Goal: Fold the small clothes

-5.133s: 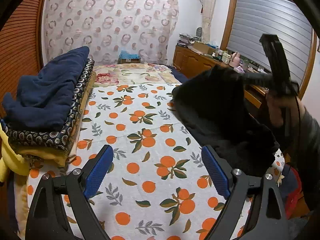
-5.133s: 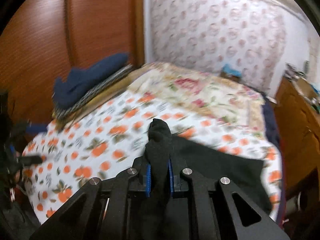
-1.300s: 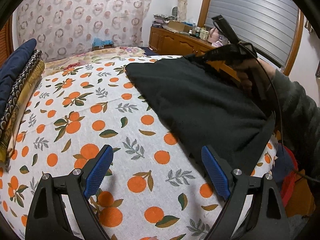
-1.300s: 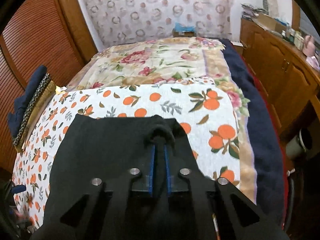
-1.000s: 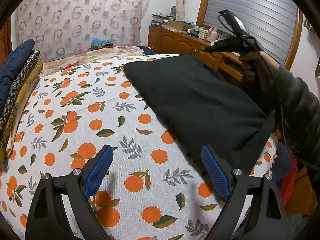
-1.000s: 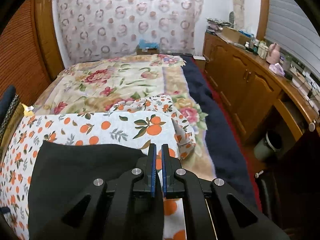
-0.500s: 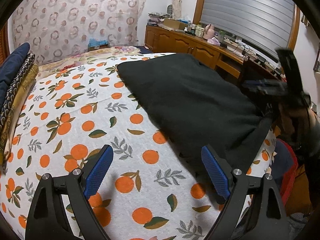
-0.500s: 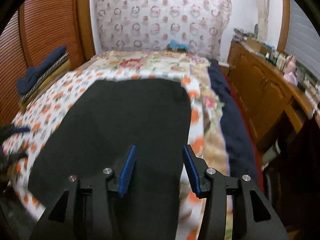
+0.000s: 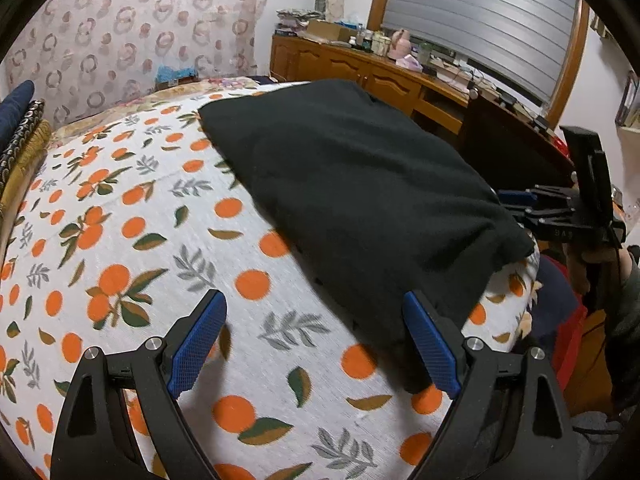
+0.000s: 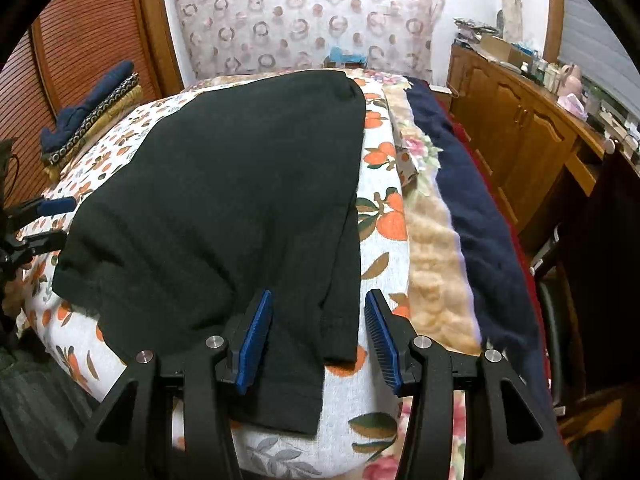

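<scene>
A black garment [image 9: 360,184] lies spread flat on the orange-print bedspread [image 9: 120,240]. My left gripper [image 9: 316,340] hovers open over the bedspread; its right finger is just short of the garment's near left edge and nothing is between the pads. My right gripper [image 10: 320,336] is open above the garment's [image 10: 240,184] near right corner, where a hanging flap of cloth lies below and between the pads without being pinched. The left wrist view shows the right gripper [image 9: 516,204] at the bed's right edge. In the right wrist view, the left gripper [image 10: 52,220] sits at the far left.
Folded blankets [image 10: 92,108] are stacked along the bed's left side by a slatted wooden wall. A navy blanket [image 10: 472,200] runs down the bed's right edge. A wooden cabinet [image 10: 520,120] with clutter on top stands to the right. A patterned curtain hangs behind.
My right gripper let go of the garment's far corner, opened, and swung back and down to the near right corner. The garment now lies flat. My left gripper edged slightly towards it.
</scene>
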`<state>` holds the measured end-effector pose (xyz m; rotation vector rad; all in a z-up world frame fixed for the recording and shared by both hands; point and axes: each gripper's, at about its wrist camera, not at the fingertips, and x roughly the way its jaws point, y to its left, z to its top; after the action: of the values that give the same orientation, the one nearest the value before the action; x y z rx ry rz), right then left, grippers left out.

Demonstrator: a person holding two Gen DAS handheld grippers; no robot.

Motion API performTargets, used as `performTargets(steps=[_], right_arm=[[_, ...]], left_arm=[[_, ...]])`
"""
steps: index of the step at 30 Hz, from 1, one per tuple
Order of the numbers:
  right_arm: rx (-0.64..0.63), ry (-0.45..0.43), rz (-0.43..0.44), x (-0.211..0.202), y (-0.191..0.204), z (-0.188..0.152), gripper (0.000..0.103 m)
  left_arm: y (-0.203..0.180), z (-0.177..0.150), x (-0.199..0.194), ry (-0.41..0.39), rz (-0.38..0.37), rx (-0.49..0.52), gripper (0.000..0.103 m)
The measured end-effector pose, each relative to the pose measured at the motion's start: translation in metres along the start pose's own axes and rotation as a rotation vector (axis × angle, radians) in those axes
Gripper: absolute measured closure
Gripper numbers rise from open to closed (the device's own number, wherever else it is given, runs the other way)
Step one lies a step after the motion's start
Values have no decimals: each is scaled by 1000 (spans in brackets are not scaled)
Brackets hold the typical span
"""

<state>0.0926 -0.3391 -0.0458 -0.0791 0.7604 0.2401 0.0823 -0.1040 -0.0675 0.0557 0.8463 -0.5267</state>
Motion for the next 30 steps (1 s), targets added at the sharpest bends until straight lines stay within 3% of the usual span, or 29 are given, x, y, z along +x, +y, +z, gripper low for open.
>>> performTargets(steps=[9,12,15,17,19,23,27,30], right_arm=[[-6,-5,27,-5,21,-6,53],[-37,-2,15,-5,23,-7,53],[-54,-4,38,-5,26,-8,67],[-68,-4,66,-5,31,-8,86],[-81,-14,61,-6,34,-9,90],[-44,-59,92,-12,29,-9,94],[-13,-146,107,-29,20,0,94],[0,-202,119,-40,15,14,94]], left_arm=[[-18,-7,3,24,-73,23,13],[-22,-8,4,31,-89,35,23],[-26,-9,3,28,-110,42,37],[-27,-8,3,31,-127,44,51],[-28,-8,4,39,-156,46,62],[-28,-5,6,56,-195,46,93],[-27,9,-6,9,-202,50,97],[-18,37,-23,-54,-206,39,97]])
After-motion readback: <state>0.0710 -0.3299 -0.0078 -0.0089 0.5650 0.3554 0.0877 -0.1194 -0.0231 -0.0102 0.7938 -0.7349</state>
